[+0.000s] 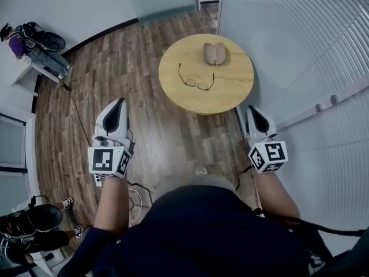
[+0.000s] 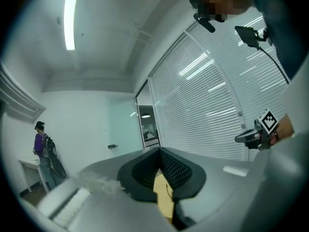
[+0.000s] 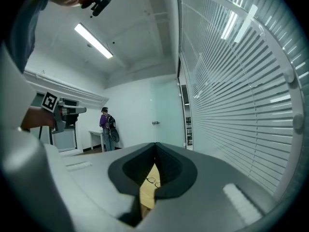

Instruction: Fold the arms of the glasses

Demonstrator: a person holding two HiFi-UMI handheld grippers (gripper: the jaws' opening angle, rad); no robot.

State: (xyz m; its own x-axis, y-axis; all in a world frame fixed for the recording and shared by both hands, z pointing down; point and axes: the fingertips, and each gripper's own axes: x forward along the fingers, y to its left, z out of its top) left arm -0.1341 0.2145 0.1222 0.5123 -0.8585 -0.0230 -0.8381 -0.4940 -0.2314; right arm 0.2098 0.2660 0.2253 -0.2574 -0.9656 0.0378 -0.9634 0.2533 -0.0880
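Observation:
A pair of thin dark-rimmed glasses (image 1: 196, 81) lies on the round wooden table (image 1: 230, 91) with both arms spread open. A tan glasses case (image 1: 215, 53) sits behind them. My left gripper (image 1: 120, 100) hangs over the floor, left of the table and short of it, its jaws shut and empty. My right gripper (image 1: 251, 108) is held near the table's right front edge, also shut with nothing held. In the right gripper view the glasses (image 3: 152, 180) show far off through the slit below the gripper's (image 3: 155, 145) closed tips. The left gripper (image 2: 159, 151) view shows only a strip of table (image 2: 163, 199).
Wood floor surrounds the table. A slatted blind wall (image 1: 323, 68) runs along the right. A person with a backpack (image 1: 17, 42) stands at a white desk at far left. A cable (image 1: 78, 111) trails over the floor. Someone's black shoes (image 1: 34, 218) are at lower left.

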